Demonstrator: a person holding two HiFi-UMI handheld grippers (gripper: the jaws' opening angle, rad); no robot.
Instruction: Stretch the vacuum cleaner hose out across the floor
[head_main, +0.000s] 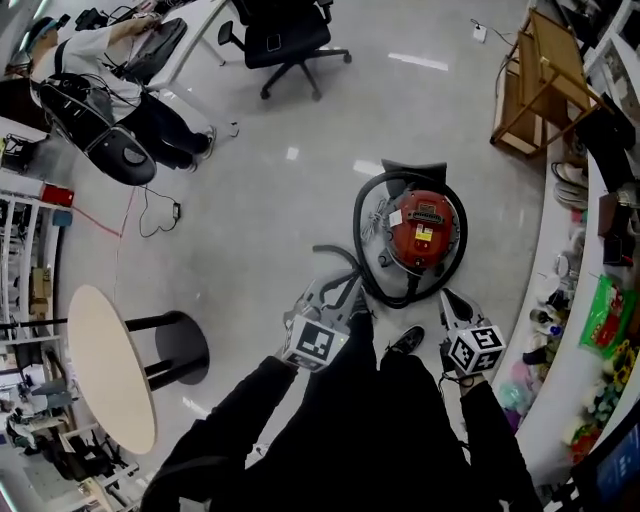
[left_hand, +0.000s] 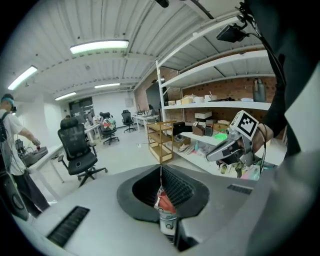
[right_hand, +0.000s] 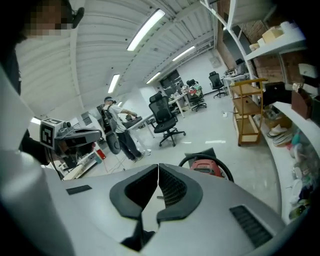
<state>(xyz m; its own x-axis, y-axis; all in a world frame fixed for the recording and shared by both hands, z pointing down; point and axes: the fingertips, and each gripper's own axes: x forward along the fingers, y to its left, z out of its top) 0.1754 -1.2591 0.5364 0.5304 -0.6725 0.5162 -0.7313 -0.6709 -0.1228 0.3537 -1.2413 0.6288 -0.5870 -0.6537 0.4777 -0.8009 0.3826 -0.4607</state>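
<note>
A red canister vacuum cleaner stands on the grey floor just ahead of my feet. Its black hose is coiled in a loop around it, and one end trails off to the left. My left gripper hangs close to that trailing end with its jaws shut and nothing held. In the left gripper view the left gripper has its tips pressed together. My right gripper hovers by the vacuum's near right side. Seen from the right gripper view, the right gripper is shut and empty, with the vacuum cleaner beyond it.
A round beige table stands at the near left. A black office chair and a wooden shelf cart are farther off. A person sits at the far left. A cluttered counter runs along the right. A thin cable lies on the floor.
</note>
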